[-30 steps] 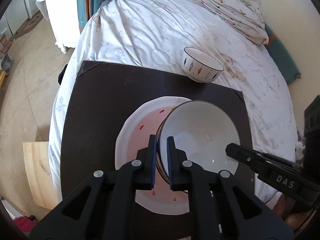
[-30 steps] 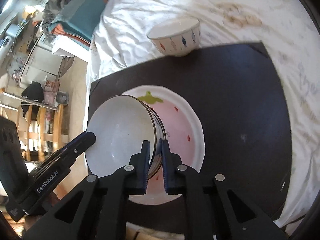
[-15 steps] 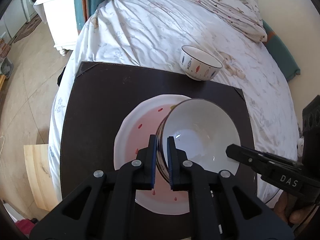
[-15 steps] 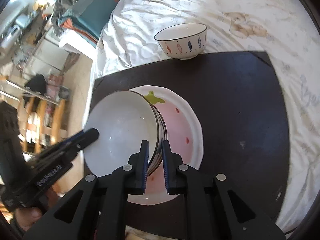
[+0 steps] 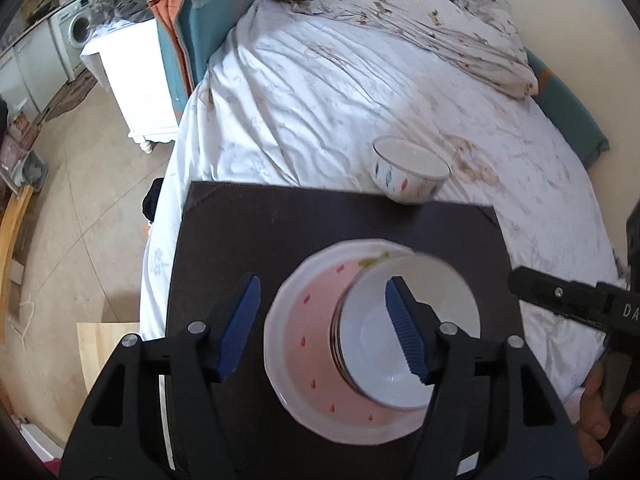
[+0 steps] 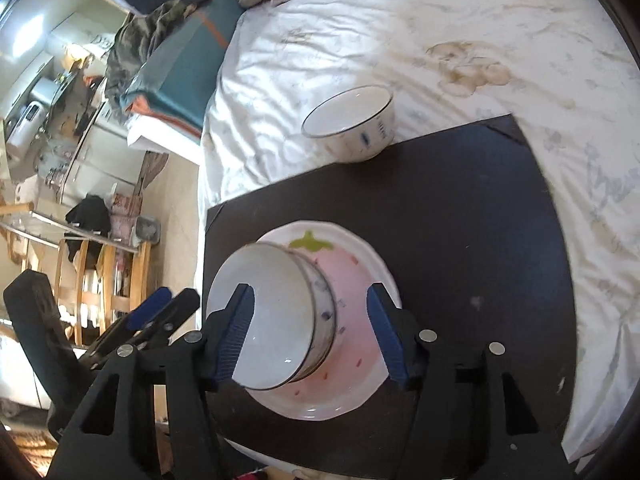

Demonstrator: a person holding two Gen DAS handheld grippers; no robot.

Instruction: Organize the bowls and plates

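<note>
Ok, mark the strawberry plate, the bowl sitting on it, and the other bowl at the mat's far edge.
strawberry plate (image 5: 298, 344): left wrist view, pink inner surface.
bowl on the plate (image 6: 276, 312): right wrist view, white inside.
far bowl (image 5: 404, 184): left wrist view, patterned outer wall.

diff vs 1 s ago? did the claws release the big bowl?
Yes. Both claws, left and right, were shut on the big white bowl's rim and are now open, pulled back and up. The bowl now sits released in the strawberry plate. Unchanged: the plate on the dark mat, the small fish-pattern bowl at the mat's far edge.
</note>
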